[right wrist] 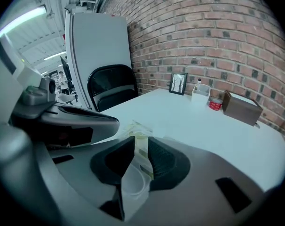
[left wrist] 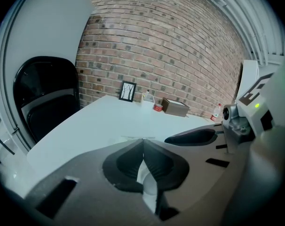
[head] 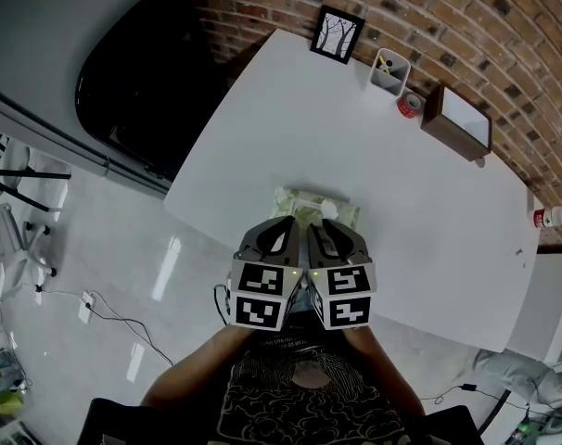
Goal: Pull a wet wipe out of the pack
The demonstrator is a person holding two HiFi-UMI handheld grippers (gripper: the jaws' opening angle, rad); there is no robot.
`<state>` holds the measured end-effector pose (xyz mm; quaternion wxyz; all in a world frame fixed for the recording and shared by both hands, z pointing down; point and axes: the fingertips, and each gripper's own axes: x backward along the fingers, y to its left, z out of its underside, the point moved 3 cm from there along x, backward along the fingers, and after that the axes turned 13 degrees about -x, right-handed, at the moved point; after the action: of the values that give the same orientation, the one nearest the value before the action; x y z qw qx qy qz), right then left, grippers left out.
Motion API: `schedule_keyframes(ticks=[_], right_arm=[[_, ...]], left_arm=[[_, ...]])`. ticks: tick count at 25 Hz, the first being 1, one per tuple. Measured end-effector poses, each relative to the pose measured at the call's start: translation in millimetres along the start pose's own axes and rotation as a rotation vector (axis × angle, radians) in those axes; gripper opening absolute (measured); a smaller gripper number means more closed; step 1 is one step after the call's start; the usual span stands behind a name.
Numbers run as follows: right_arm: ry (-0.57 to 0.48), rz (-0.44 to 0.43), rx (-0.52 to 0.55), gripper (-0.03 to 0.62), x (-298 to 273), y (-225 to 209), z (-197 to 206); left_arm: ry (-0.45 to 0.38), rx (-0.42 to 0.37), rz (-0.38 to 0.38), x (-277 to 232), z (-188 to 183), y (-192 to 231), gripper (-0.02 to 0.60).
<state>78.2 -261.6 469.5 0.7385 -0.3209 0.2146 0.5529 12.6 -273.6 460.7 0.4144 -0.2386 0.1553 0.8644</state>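
A dark printed shirt [head: 300,392] fills the near foreground, with both forearms reaching forward to the two grippers, which are held side by side and almost touching. Their black-and-white marker cubes face up.

The left gripper [head: 283,226] has its moulded black jaws closed tip to tip, with only a pale sliver showing lower in the gap. The right gripper [head: 329,228] has its jaws a narrow slit apart, and the wet wipe pack [head: 314,202] shows through that slit. No view shows whether the pads are touching it.

The pack is soft, crinkled and pale yellow-green with a clear oval lid. It lies flat close to the near edge of the smooth white table [head: 355,137], just beyond the jaw tips.

The middle of the table is bare. Along the far edge by the brick wall stand a framed picture [head: 338,33], a white holder [head: 389,70], a red tape roll [head: 410,105] and a brown box [head: 457,120]. A glossy black chair [head: 137,72] stands to the far left.
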Motion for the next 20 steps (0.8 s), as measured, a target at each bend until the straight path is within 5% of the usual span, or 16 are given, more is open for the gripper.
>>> schedule_keyframes(ticks=[20], right_arm=[[-0.006, 0.027, -0.032, 0.020, -8.0, -7.3, -2.8]], left_arm=[[0.003, -0.003, 0.003, -2.9, -0.8, 7.7, 0.012]])
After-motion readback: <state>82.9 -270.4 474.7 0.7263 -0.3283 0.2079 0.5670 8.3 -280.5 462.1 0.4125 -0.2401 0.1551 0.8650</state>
